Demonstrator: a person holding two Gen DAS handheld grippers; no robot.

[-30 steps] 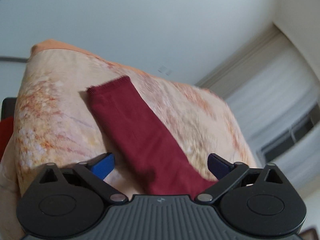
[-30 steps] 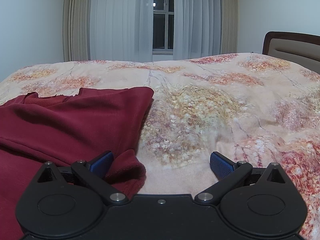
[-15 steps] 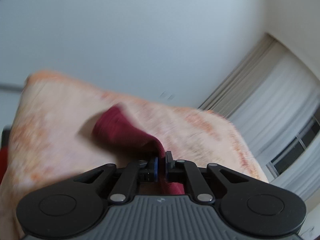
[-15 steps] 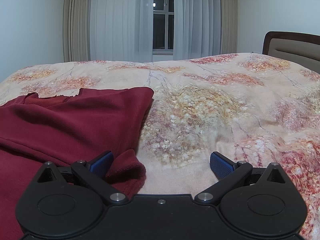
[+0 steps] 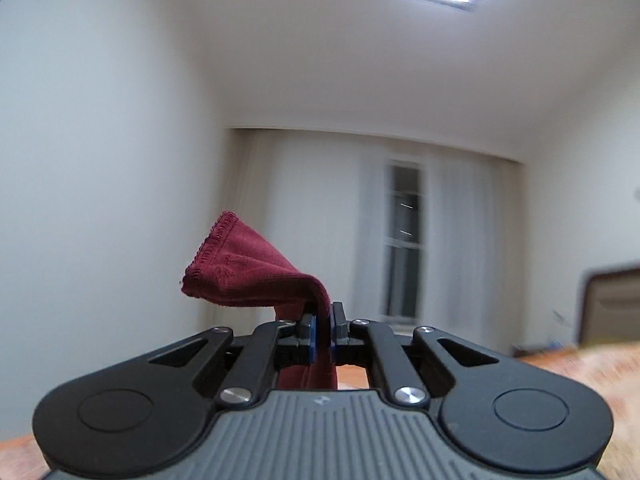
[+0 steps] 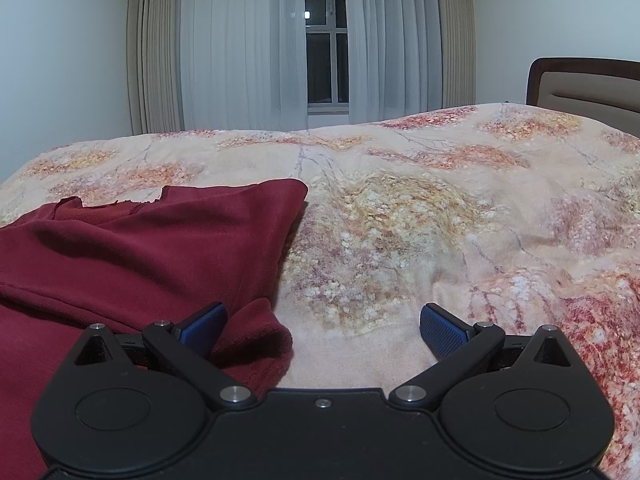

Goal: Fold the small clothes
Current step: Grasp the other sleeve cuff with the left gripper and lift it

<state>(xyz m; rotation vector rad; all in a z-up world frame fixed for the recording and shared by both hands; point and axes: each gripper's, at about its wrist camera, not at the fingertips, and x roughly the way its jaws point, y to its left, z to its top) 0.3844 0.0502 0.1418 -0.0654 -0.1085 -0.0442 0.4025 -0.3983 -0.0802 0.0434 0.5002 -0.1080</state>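
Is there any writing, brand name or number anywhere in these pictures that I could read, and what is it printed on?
No readable words or numbers in either view.
A small embossed mark on the left gripper body, behind its fingers shut on the dark red sleeve: too small to read.
Nothing printed shows on the right gripper, the red garment or the floral bedspread.

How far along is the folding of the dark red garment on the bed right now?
Early stage. Nothing looks folded: the dark red knit garment lies rumpled on the floral bedspread. In hand: the left gripper is shut on the dark red hemmed sleeve, raised in the air. The right gripper is open beside a garment corner. Left: laying the sleeve across and folding the body.
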